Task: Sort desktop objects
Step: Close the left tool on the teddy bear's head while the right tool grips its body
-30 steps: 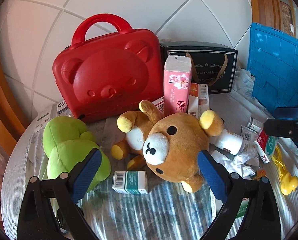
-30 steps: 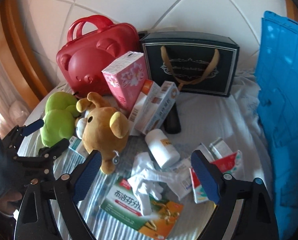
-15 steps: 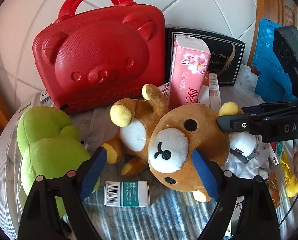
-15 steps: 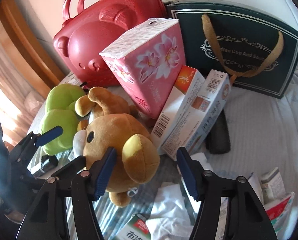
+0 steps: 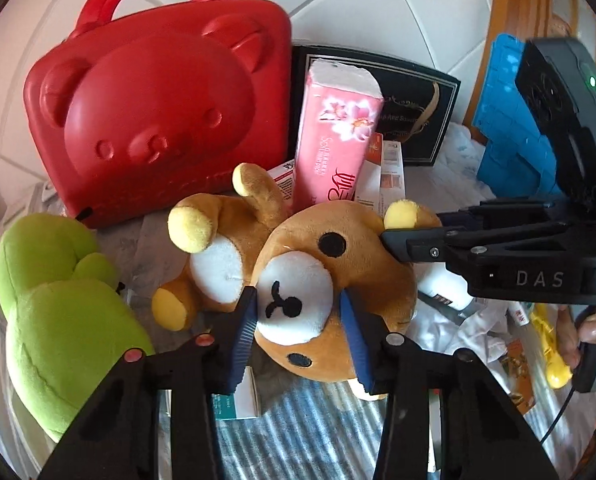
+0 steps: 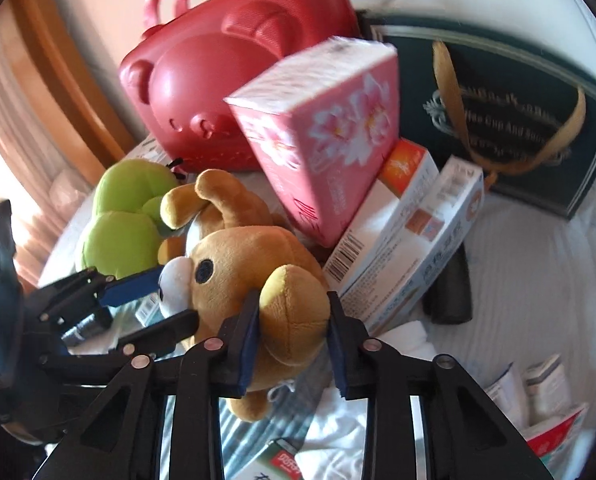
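- Left gripper [image 5: 298, 320]: jaws, wide a second ago, are now narrowed onto the bear [image 5: 330, 276], pads pressing both sides of its white muzzle.
- Right gripper [image 6: 291, 328]: jaws likewise drawn in from wide, pinching the bear's ear [image 6: 293, 308].
- Bear lies on the surface in front of the red case [image 5: 157, 112], beside the green plush [image 5: 57, 312] and touching the pink tissue pack [image 5: 334, 132].
- Judgement: both grips look seated; the bear appears ready to lift, though the leaning boxes [image 6: 402, 240] may topple.
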`<state>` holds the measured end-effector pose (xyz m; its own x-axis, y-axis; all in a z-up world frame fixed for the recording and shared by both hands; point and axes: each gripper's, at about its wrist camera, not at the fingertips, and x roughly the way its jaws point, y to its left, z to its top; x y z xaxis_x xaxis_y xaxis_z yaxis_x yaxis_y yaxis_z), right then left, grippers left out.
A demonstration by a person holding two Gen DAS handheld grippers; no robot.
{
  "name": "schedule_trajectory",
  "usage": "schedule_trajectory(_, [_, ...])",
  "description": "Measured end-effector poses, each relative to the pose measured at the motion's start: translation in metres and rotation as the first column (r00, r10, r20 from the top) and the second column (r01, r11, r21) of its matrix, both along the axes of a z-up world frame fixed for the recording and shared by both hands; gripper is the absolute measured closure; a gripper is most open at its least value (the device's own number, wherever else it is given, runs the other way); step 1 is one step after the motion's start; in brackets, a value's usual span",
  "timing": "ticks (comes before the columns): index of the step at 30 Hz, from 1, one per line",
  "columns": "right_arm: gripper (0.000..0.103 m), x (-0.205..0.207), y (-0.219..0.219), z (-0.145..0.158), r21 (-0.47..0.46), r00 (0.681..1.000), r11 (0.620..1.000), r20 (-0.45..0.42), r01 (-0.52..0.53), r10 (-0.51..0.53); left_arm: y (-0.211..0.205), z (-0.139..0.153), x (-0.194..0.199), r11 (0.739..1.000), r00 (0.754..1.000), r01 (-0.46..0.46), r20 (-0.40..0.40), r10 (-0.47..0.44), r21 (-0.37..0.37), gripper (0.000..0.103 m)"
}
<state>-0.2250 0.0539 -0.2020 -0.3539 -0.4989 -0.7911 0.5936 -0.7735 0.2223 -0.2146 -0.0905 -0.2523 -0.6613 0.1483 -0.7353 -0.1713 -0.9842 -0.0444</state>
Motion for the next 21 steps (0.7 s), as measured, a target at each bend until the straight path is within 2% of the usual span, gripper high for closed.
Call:
schedule_trajectory(3, [0.076,0.004,0.002,0.000,-0.018,1.000,1.000,0.006,0.004,-0.004,-0.008,0.001,0.001,0.999,1.000,0.003,0.020,-0.004,0.043,0.066])
schedule_trajectory(8, [0.076,0.017,0.004,0.010,-0.019,1.000,1.000,-0.021,-0.003,0.003,-0.005,0.008,0.011,1.000,1.000,0.016,0.022,-0.016,0.008,0.074])
schedule_trajectory(15, [0.077,0.035,0.009,0.034,-0.007,0.996,1.000,-0.084,-0.012,0.011,0.001,0.021,0.021,0.999,0.999,0.040,-0.001,-0.040,0.030,0.081])
schedule_trajectory(18, [0.078,0.042,0.011,0.051,0.001,0.993,1.000,-0.118,-0.023,0.023,0.004,0.030,0.029,0.997,0.998,0.062,-0.021,-0.062,0.036,0.097])
schedule_trajectory(21, [0.078,0.056,0.008,0.067,0.039,0.984,0.998,-0.174,-0.042,0.048,0.009,0.042,0.033,0.997,0.997,0.065,-0.044,-0.063,0.051,0.097])
